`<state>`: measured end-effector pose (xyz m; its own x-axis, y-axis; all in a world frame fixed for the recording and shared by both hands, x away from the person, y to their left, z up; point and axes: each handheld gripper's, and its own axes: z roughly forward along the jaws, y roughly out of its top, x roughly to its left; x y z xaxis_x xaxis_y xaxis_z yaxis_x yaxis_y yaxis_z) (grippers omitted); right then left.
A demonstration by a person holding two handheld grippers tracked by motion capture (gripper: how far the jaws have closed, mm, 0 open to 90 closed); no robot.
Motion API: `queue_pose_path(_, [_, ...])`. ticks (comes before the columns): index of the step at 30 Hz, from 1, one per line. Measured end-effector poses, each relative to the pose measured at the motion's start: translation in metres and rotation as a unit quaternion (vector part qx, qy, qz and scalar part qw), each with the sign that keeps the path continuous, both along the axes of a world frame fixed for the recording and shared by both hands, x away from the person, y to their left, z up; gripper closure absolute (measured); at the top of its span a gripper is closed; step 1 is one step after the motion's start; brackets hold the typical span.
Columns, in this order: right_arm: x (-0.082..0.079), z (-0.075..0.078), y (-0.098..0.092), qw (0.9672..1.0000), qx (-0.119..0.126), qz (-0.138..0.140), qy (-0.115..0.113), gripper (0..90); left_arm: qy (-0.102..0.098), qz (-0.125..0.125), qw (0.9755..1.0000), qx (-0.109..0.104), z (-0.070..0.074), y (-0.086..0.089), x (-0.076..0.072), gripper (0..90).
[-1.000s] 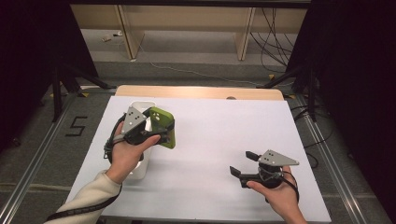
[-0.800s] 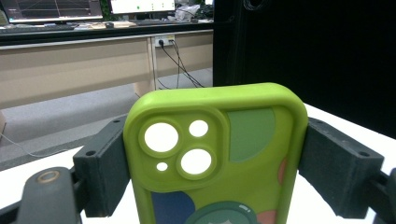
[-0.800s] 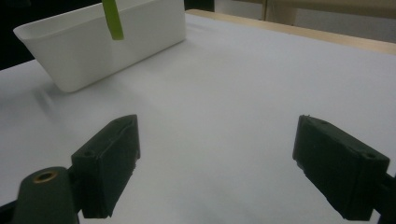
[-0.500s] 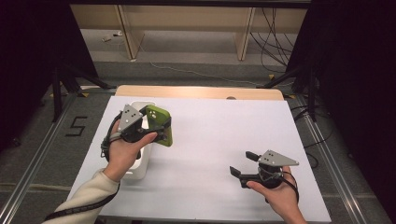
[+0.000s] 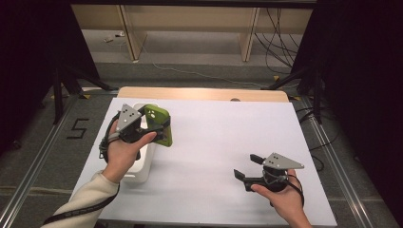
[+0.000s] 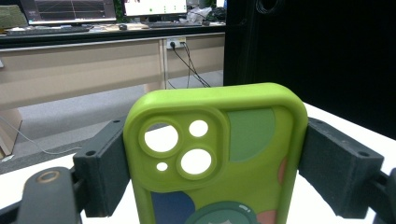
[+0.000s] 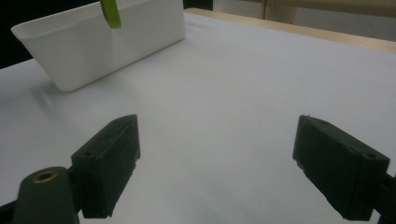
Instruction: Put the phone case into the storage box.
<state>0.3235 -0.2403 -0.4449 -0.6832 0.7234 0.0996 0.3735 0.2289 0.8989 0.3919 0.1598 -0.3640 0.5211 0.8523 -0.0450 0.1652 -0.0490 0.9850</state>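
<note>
The white tabletop (image 5: 214, 142) spreads across the middle of the high view, with a strip of bare wood along its far edge. At its left side stands a long white bin (image 5: 142, 164), running near to far; in the right gripper view the bin (image 7: 107, 42) sits at the far left, with a thin green edge of the case (image 7: 110, 12) above its rim. The left tongs (image 5: 159, 130) are held above the far end of the bin and are clamped on a green phone case (image 5: 159, 124), one jaw pressing each long edge. In the left gripper view the case (image 6: 219, 154) stands upright between the two jaws, its camera cut-outs at the upper left and coloured patches on its back. The right tongs (image 5: 247, 168) hover low over the near right part of the tabletop, well apart from the bin, jaws spread wide with nothing between them, bare white surface beneath.
</note>
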Motion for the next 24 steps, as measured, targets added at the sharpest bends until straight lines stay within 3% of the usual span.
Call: queue_pose_path(24, [0.0001,-0.0007,0.0004,1.0,0.003,-0.001,0.0,15.9,-0.005,0.008,0.9999,-0.008,0.007,0.0065,0.002,16.3])
